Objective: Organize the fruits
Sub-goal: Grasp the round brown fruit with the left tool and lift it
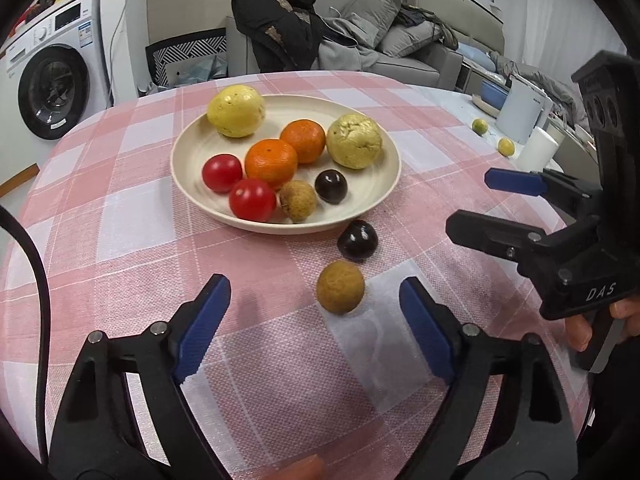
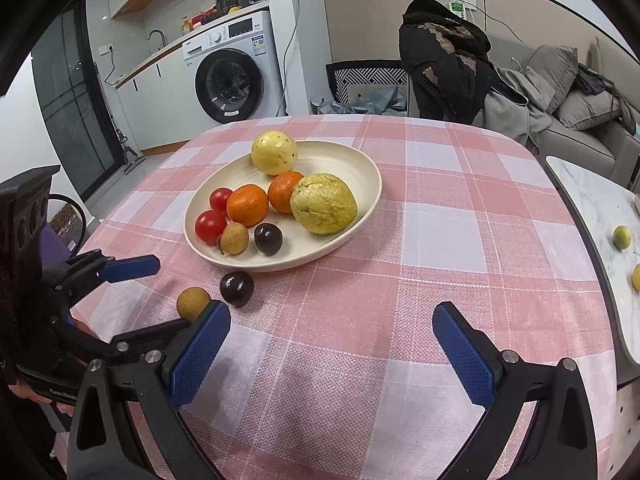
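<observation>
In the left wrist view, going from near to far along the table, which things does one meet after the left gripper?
left gripper → brown longan → dark round fruit → plate rim → orange → yellow fruit at the plate's far edge.

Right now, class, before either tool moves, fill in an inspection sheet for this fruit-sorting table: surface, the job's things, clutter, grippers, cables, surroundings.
Surface: round table under a pink checked tablecloth.
Job's things: cream plate holding two yellow-green fruits, two oranges, two red tomatoes, one brown longan and one dark plum. Off the plate, on the cloth: loose dark plum and loose longan, close together.
Clutter: nothing seen on the cloth.
Grippers: left gripper jaws open, the loose longan just ahead of them; right gripper jaws open, nothing between them.
Cables: black cable at the left wrist view's left edge.
Surroundings: washing machine, grey sofa, side counter with two small yellow-green fruits.
</observation>
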### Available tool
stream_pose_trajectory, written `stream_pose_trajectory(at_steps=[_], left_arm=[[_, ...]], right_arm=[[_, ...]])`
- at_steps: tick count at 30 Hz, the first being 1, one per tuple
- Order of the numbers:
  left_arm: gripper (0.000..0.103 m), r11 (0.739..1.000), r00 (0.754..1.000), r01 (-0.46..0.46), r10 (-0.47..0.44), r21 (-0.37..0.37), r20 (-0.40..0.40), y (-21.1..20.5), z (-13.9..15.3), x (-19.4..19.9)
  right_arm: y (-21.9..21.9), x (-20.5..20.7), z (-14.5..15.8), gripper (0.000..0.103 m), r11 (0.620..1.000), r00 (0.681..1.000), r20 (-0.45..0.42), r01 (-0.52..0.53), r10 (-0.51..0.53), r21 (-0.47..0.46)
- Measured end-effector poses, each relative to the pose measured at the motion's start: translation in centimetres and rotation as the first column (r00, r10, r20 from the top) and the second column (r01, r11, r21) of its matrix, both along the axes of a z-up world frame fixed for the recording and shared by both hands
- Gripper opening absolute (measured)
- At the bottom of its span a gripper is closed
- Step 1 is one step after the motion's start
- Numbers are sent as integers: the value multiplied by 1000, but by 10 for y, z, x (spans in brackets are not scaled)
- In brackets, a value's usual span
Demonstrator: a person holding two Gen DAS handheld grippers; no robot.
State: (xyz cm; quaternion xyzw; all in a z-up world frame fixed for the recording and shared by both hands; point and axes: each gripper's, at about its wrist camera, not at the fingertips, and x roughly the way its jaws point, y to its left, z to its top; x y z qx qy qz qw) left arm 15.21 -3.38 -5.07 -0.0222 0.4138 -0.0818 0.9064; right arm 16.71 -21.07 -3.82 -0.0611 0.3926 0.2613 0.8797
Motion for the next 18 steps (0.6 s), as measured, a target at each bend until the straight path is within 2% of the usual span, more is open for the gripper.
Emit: stream_pose_trajectory(at_steps=[5,9,11,18], left_arm=[[73,1000,999,22,-22,20,-26,-8,-4,5],[57,999,998,32,-32,13,-49,-8,-8,8],[54,1000,998,29,-29,6,-52,-7,-9,9],[24,998,997,64,-65,-24,-48,-8,-8,6]], right_arm=[[-3,2,1,103,1000,1000,-3,10,-10,10],[-6,3,1,103,1000,1000,-8,19,-19,14],[-7,4,1,103,1000,1000,-8,23,-23,13],[-10,6,-1,103,999,999,-18,37,-37,14]])
